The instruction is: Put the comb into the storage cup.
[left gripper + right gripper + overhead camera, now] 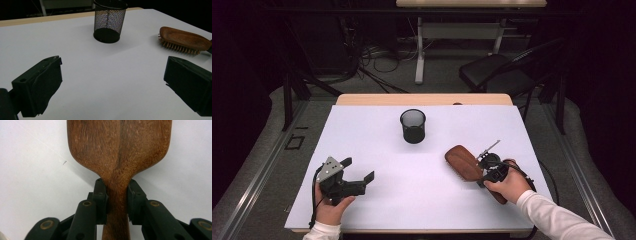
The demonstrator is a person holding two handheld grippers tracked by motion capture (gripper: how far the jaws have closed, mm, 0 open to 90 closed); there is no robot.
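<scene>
White tabletop (pixel 412 200): right gripper (pixel 117 197) clamped on the brown wooden hairbrush (pixel 463 162) neck, left gripper (pixel 357 175) wide apart, empty. Lift level, then tip handle-first into the black mesh cup (pixel 413 126), keeping bristles off its rim

1. A black mesh cup (pixel 413 126) stands upright on the white table sheet (pixel 377 135), toward the far middle; in the left gripper view it looks empty.
2. The wooden table edge (pixel 422 99) shows beyond the sheet.
3. A dark chair (pixel 494 72) stands on the floor behind the table, at the right.
4. Cables (pixel 377 57) lie tangled on the floor near a white desk leg (pixel 419 50).
</scene>
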